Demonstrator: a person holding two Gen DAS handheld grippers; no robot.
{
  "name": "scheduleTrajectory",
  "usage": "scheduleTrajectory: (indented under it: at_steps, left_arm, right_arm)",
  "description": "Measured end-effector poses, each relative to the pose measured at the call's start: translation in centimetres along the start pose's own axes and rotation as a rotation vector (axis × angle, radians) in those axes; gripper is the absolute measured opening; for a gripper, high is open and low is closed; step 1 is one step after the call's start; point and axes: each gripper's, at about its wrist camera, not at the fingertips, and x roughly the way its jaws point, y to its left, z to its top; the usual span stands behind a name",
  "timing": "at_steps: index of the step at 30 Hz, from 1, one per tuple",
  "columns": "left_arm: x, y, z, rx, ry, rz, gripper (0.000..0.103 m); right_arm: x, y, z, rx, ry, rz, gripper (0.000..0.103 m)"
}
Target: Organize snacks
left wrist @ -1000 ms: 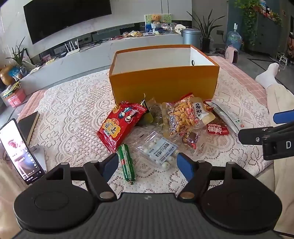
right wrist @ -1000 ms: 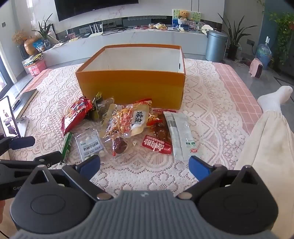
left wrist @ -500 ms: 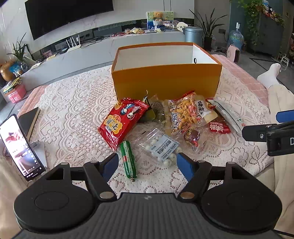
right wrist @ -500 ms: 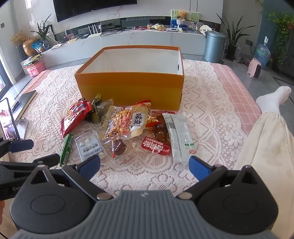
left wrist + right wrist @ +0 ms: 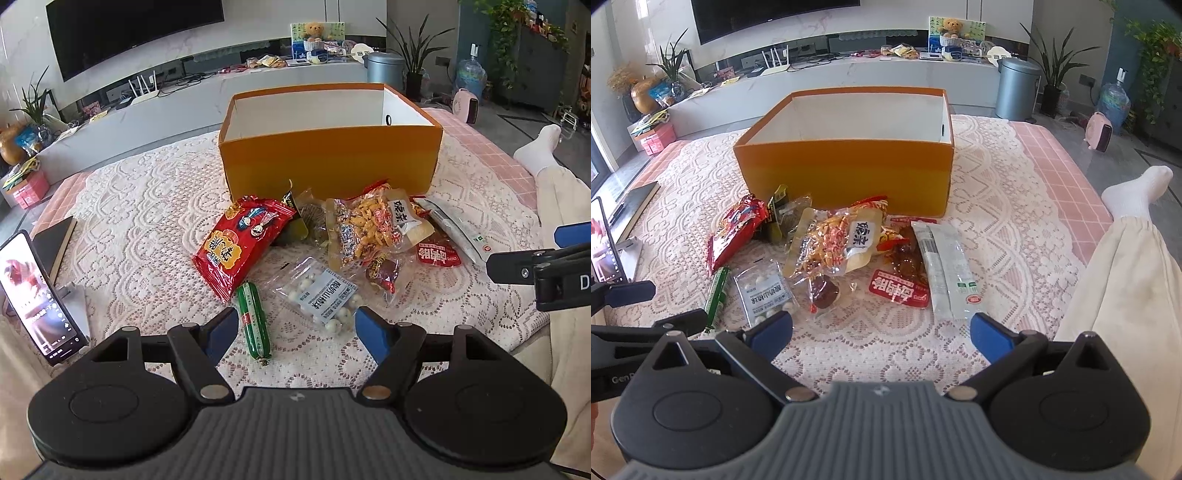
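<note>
Left gripper [image 5: 295, 325] jaws spread wide, nothing between them, hovering over the near edge of the lace cloth [image 5: 140, 221]. Green sausage stick [image 5: 253, 325] lies just ahead of its left finger, clear bag of white balls [image 5: 325, 295] just ahead of its right finger, neither touched. Right gripper [image 5: 881, 334] also wide apart and empty, low over the cloth; long white packet [image 5: 945, 269] ends just in front of its right finger, flat red packet [image 5: 899, 291] between the fingers' line and the pile. Snacks sit in a loose heap in front of the orange box [image 5: 328, 170], which is open on top; nothing visible inside it from these angles. Red chip bag [image 5: 240, 243] is at the heap's left, yellow mixed-snack bag [image 5: 369, 225] in the middle overlapping others. Left view shows the phone [image 5: 35, 295] propped upright at left with screen lit; right view only catches its edge. Right view shows more of the person's leg [image 5: 1126, 266] and white sock [image 5: 1137, 188] alongside the table.
</note>
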Motion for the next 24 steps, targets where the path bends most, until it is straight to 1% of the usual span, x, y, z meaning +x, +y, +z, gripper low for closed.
scheduleTrajectory:
  at_steps: [24]
  left_arm:
    - [-0.05, 0.57, 0.08, -0.025, 0.001, 0.002, 0.085]
  right_arm:
    - [-0.01, -0.36, -0.1, 0.014, 0.007, 0.001, 0.099]
